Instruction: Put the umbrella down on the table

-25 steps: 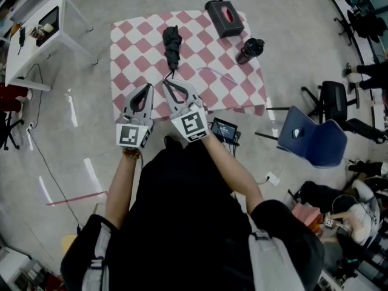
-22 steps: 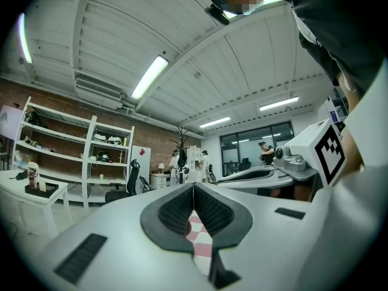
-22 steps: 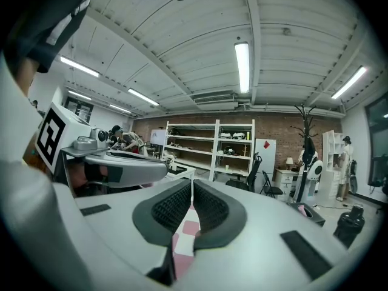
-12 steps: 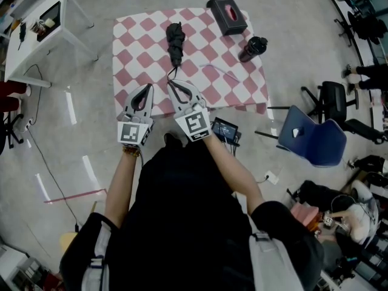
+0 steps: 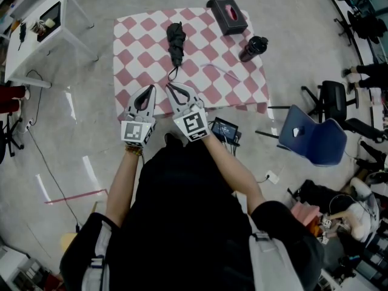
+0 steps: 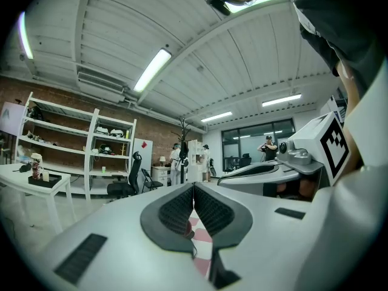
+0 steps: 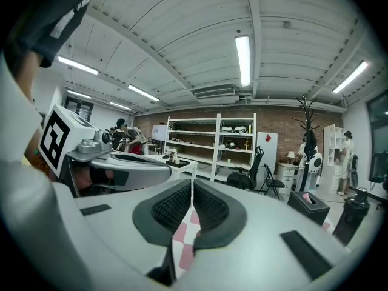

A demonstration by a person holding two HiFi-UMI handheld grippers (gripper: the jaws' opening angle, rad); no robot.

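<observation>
A folded black umbrella (image 5: 176, 40) lies on the table with the pink-and-white checked cloth (image 5: 136, 53), its strap trailing toward the near edge. Both grippers hover side by side over that near edge, short of the umbrella and apart from it. My left gripper (image 5: 149, 88) is shut with nothing in it; its pads meet in the left gripper view (image 6: 194, 190). My right gripper (image 5: 169, 85) is also shut and empty, its pads together in the right gripper view (image 7: 192, 190). In both gripper views the umbrella is hidden.
A black tissue box (image 5: 227, 18) and a black bottle (image 5: 251, 49) stand on the table's far right. A white desk (image 5: 36, 38) is at the left, a blue chair (image 5: 315, 141) and a black office chair (image 5: 334, 99) at the right. A small device (image 5: 224, 129) lies below the table's edge.
Both grippers have sunk a little at the table's near edge, still shut. The umbrella lies where it was.
</observation>
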